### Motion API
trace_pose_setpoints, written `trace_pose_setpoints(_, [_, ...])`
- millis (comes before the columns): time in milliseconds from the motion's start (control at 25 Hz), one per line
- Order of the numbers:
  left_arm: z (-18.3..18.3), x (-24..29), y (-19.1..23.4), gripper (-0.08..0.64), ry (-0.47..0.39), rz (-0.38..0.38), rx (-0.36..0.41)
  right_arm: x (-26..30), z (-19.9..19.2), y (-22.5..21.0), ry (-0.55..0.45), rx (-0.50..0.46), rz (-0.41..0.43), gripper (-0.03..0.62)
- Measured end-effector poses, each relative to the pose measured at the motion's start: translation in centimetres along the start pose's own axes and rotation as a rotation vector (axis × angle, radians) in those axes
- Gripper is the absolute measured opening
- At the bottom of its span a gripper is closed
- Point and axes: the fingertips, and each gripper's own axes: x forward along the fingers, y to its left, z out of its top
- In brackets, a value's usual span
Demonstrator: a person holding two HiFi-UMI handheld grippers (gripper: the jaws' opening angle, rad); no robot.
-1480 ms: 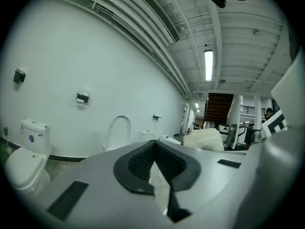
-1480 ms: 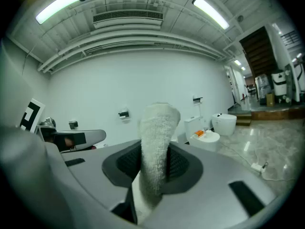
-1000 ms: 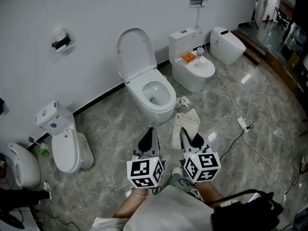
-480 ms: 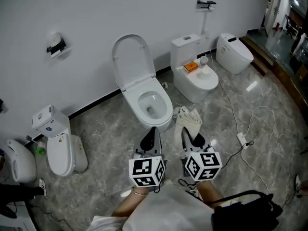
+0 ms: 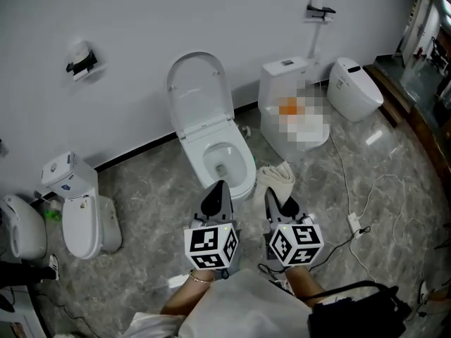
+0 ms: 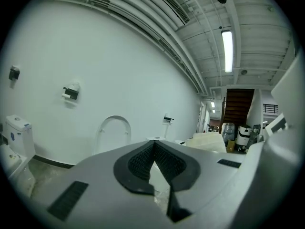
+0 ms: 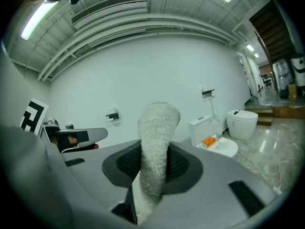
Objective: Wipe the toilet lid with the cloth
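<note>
Cloth (image 5: 276, 177) gripped in right gripper (image 5: 270, 197) at centre frame, near the open toilet.
Left gripper (image 5: 217, 191) hangs just beside it, jaws together on nothing; lid (image 5: 201, 90) stands upright, upper centre.

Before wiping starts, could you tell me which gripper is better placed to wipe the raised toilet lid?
Likely the right gripper: its jaws clamp the cloth, while the left gripper is shut and empty.

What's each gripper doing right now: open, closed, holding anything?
Left gripper: closed, nothing between its jaws.
Right gripper: closed on the cloth.
</note>
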Motion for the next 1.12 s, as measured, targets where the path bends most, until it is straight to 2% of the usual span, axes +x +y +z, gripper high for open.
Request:
trace_pose_setpoints(280, [0.4,8.5,2.8,0.011,0.018,0.029,-0.032,8.9,3.9,-2.0,0.01,-0.04,0.033,0.101])
trace_pose_setpoints(560, [3.0,16.8,7.6,0.011,-0.006,0.09,-0.034,20.3,7.0,-1.0,0.04,-0.059,0.135,0.101])
trace_pose_setpoints(840, [3.8,23.0,13.1,0.011,0.001,0.238,-0.041,28.7,7.8,-0.5,0.066,-0.059,0.221,0.101])
trace_pose_setpoints(960, [3.8,25.5,15.2,0.011,-0.017,0.329,-0.054,32.9,7.3,-0.6,0.099,-0.045,0.287,0.101])
trace_pose_setpoints(1120, [3.4,28.4,17.8,0.011,-0.03,0.443,-0.059,38.3,6.9,-0.6,0.144,-0.084,0.377,0.101])
